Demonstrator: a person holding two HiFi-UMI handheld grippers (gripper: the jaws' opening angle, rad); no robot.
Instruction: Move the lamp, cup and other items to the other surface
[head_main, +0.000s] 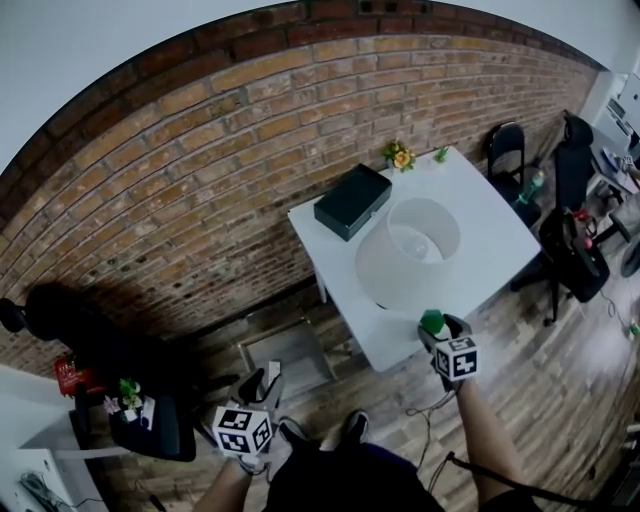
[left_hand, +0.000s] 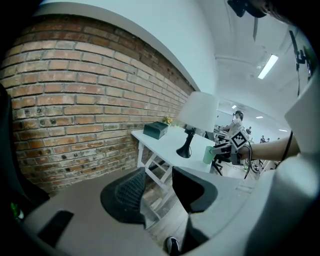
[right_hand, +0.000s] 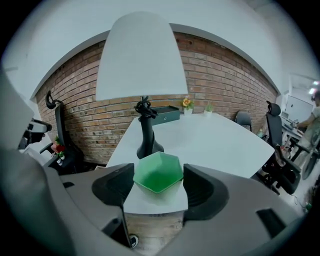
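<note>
**A:** Green cup, faceted, six-sided rim. The right hand-held gripper has it pinched on both sides, just in front of the lamp and its black base.

**B:** And the left hand-held gripper is well away from the lamp, jaws apart, holding nothing.

table bare right of the lamp
lamp fills the near end; box and flowers sit by the wall; chairs stand past the right edge.
</note>
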